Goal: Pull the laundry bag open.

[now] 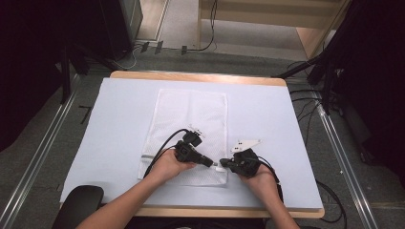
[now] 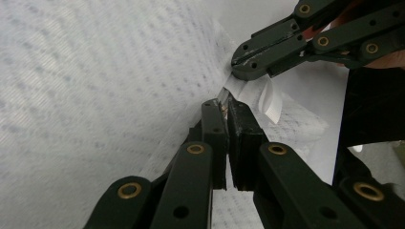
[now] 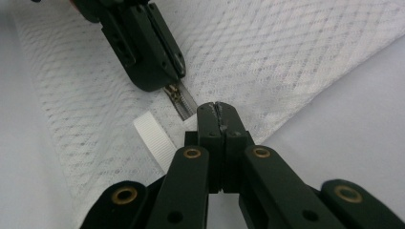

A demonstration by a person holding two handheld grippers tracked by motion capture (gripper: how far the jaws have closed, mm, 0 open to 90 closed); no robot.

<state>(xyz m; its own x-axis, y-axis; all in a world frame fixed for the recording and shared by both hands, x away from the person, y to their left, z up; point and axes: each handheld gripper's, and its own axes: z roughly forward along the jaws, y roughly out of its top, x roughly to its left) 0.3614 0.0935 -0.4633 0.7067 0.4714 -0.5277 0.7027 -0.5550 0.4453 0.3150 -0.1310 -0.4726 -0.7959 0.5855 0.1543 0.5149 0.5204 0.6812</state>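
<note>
A white mesh bag (image 1: 188,119) lies flat on the white-covered table (image 1: 267,114). Both grippers meet at its near right corner. My left gripper (image 1: 211,163) points right and is shut on the metal zipper pull (image 3: 179,99), whose tip shows between its jaws (image 2: 223,98). My right gripper (image 1: 223,164) faces it, shut on the bag's edge (image 3: 248,119) right beside the zipper's end. From the left gripper view the right gripper (image 2: 237,67) pinches the white fabric just above my own tips. A white ribbon loop (image 3: 154,139) sticks out of the bag between the two grippers.
A round black object (image 1: 79,202) sits off the table's near left corner. Cables trail from both grippers, and more lie on the floor to the right (image 1: 310,109). The table's wooden edge (image 1: 196,76) runs along the far side.
</note>
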